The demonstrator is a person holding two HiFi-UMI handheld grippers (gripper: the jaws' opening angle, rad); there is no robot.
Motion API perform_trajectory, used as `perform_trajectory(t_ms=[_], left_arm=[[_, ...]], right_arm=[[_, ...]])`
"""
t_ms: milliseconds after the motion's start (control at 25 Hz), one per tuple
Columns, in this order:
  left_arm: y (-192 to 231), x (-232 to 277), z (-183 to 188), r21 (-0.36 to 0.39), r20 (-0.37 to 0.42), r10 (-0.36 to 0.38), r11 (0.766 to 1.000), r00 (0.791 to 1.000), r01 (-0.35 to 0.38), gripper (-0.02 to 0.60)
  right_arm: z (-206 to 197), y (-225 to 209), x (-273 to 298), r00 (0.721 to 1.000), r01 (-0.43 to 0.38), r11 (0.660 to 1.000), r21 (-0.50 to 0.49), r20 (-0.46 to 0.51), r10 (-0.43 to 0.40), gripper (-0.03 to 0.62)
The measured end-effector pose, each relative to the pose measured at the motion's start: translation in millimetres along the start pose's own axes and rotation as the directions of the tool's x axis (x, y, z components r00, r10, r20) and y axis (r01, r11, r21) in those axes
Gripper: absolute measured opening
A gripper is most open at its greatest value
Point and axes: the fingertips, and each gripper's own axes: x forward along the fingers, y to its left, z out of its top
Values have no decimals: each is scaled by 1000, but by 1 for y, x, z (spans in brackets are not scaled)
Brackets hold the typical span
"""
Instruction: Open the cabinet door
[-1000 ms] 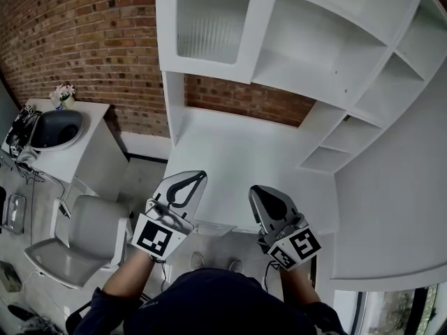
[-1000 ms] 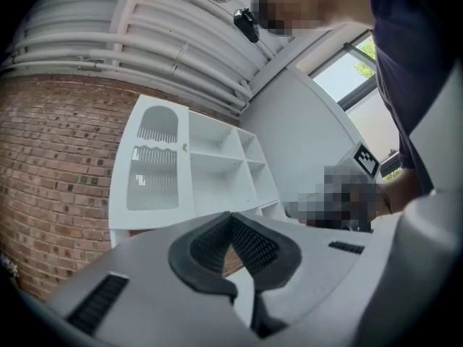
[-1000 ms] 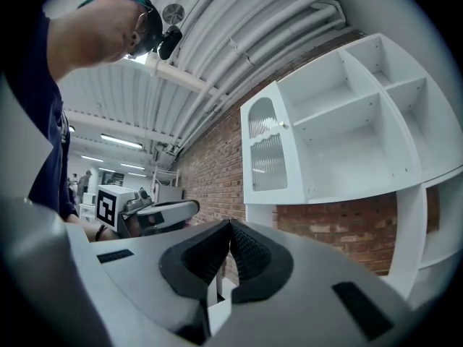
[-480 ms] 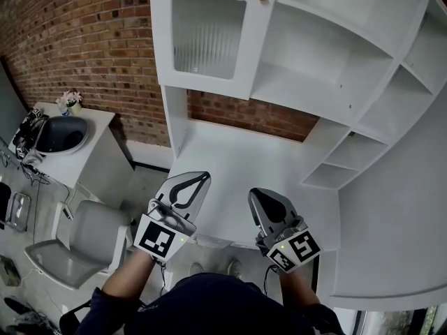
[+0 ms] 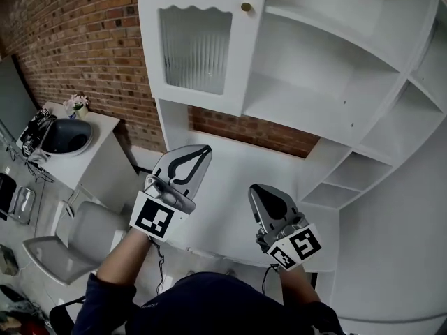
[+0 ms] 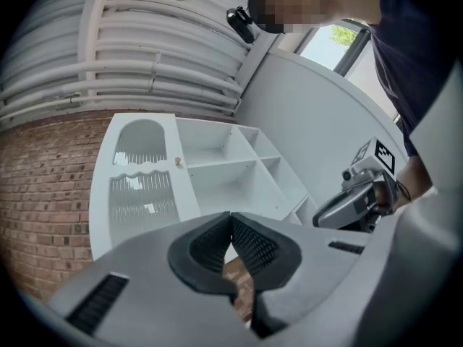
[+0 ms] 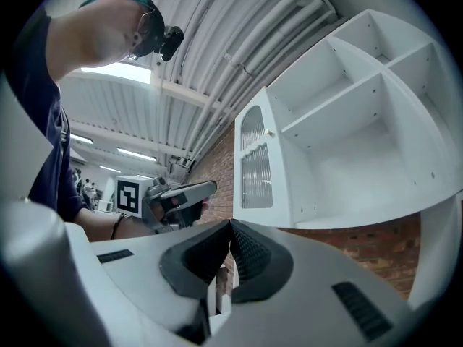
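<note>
Both grippers have come up toward the cabinet since a second ago, the left one farther, and the cabinet sits lower in the head view than before

At the far left a dark basin point(image 5: 66, 137) is sunk in a white stand, with a small pot of flowers point(image 5: 78, 105) on the stand's back corner and dark gear beside the bowl that is too small to make out. What lies inside the basin cannot be told. Below it stands a pale chair point(image 5: 73, 241). A brick wall point(image 5: 77, 40) runs behind.

The left gripper point(image 5: 204, 149) hangs over the left edge of the white tabletop point(image 5: 237, 162), jaws together, pads meeting at the tips. It points up toward the cabinet door point(image 5: 195, 47) but is well apart from it. That door is shut, white, with two ribbed glass panes; anything behind the glass is blurred out. Its small brass knob point(image 5: 246, 7) sits near the right edge, beside the open shelves point(image 5: 321, 68), whose compartments show white boards inside.

The right gripper point(image 5: 255, 188) is over the tabletop's front right part, lower than the left, jaws likewise closed tip to tip
</note>
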Motion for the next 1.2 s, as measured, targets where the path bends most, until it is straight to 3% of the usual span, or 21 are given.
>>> perform_trajectory(t_ms=[200,440,760,920,1200], left_arm=[[16,40,15,179,-15,7,984,1000,-4,8],[51,88,28,228,3,56,972,998,-55,9],[89,141,61,394,28,91,914,995,-94,59],[108,159,80,469,47,120,874,992,-128,101],[137,184,117,552,111,160,811,981,-195,154]], right_arm=[[13,-29,8,999,-26,999,-23,41,27,23],[23,-55,18,995,-54,998,-30,80,56,24],[33,-84,22,991,-61,998,-30,120,65,23],[28,-98,21,992,-49,999,-15,119,50,25],[22,-116,23,993,-39,999,3,113,38,25]])
